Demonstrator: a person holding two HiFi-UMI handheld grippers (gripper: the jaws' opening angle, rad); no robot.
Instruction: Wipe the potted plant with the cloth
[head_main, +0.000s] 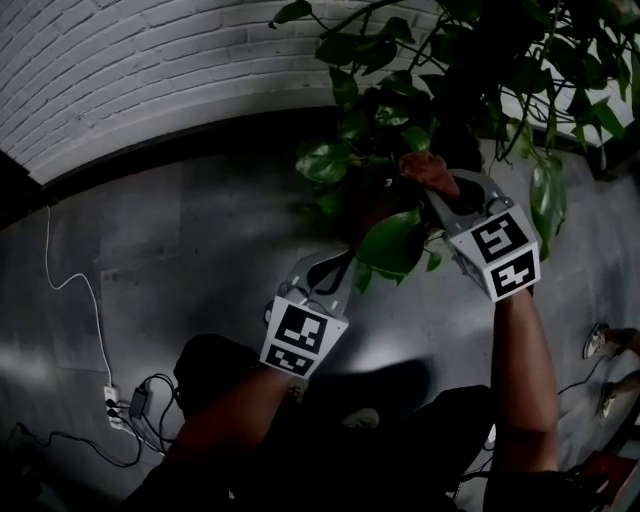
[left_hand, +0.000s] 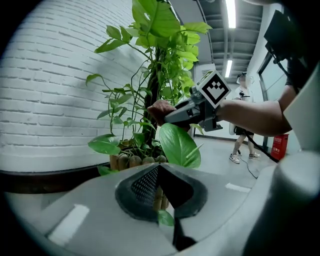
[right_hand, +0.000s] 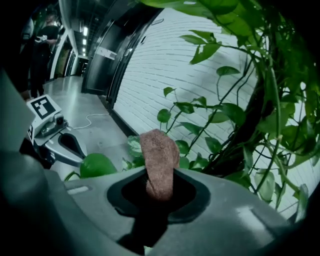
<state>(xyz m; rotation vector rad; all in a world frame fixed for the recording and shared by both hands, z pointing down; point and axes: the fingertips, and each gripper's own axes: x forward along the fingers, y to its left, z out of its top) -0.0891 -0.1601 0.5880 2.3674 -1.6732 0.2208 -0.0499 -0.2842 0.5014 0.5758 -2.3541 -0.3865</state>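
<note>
A tall potted plant with glossy green leaves on a dark central pole (head_main: 400, 110) is set against a white-painted brick wall (left_hand: 50, 90), on a grey polished floor (head_main: 200, 230). A brown, nubby terry cloth (right_hand: 159, 155) is pinched between the jaws of the right gripper (right_hand: 159, 172) and sticks up past their tips. In the head view it is pressed in among the stems just above a large oval green leaf (head_main: 392, 245). The tips of the left gripper (left_hand: 159, 167) are brought together, and the lower edge of that leaf appears to be nipped between them; the leaf is held out between the two grippers. Only the left gripper view shows the foot of the plant, where a ring of short brown wooden pegs (left_hand: 132, 161) is seen, along with the right gripper's marker cube and the forearm behind it. In the same view a person's legs and pale shoes (left_hand: 242, 150) are seen further down the corridor. Only the head view shows a thin white cable (head_main: 75, 280) trailing across the floor to a white power strip (head_main: 115, 405). In the right gripper view the left gripper is seen at the far left, just beside the large leaf, and a dark-clothed person (right_hand: 42, 45) is seen standing in the corridor beyond.
</note>
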